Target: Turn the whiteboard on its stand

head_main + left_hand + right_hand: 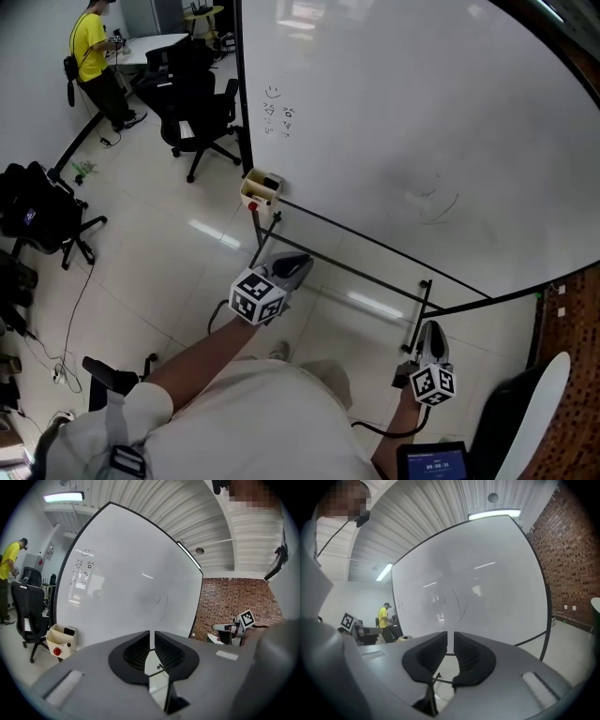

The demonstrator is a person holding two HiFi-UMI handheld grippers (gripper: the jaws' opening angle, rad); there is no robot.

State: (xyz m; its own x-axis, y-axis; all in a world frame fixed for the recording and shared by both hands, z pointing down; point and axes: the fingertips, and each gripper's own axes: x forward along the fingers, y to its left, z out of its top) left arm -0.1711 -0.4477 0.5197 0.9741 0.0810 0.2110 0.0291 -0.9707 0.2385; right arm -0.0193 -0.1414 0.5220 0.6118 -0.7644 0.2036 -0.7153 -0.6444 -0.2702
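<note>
The big whiteboard (422, 122) fills the upper right of the head view, with small scribbles near its left edge. Its black stand bars (356, 272) run below it. A beige pen box (261, 190) hangs at its lower left corner. My left gripper (296, 264) hovers just under that corner, beside the stand, jaws close together and empty. My right gripper (431, 330) sits below the board's lower right by an upright bar, touching nothing. In the left gripper view my left gripper (151, 634) faces the whiteboard (131, 588); my right gripper (450, 634) faces the whiteboard (487, 583) too, jaws nearly together, nothing between.
Black office chairs (202, 112) stand left of the board, and a person in a yellow shirt (92, 56) stands at a desk beyond. More dark chairs and cables (37, 211) lie at far left. A brick wall (234, 602) is on the right, a white chair (539, 412) near my right side.
</note>
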